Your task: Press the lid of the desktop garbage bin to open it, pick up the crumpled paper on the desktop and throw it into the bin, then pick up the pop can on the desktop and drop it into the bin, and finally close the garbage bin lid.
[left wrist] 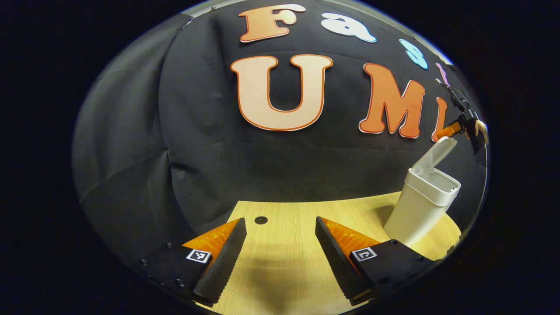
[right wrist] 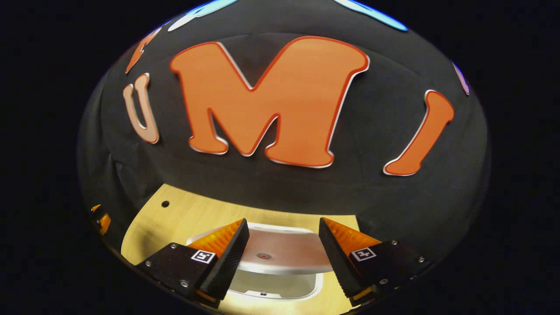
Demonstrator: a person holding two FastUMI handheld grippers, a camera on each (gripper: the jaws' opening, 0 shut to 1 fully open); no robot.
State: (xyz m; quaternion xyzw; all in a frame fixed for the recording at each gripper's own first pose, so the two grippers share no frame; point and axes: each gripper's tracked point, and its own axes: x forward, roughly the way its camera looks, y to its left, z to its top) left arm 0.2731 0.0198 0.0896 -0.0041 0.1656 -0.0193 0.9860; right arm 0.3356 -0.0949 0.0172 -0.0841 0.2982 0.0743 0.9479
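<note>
In the left gripper view the white garbage bin (left wrist: 418, 210) stands on the wooden table at the right, its lid (left wrist: 437, 153) tipped up and open. My left gripper (left wrist: 280, 221) is open over bare table, well to the left of the bin. Above the bin, at the far right edge, is my right gripper (left wrist: 459, 127), held by a hand. In the right gripper view my right gripper (right wrist: 283, 221) is open and hangs over the bin, looking down on the raised lid (right wrist: 280, 256) and the bin's mouth (right wrist: 275, 286).
The wooden table (left wrist: 284, 271) has a small round hole (left wrist: 260, 220) near its back edge, and the black cloth wall rises close behind it. At the left edge of the right gripper view sits part of the left gripper (right wrist: 99, 218).
</note>
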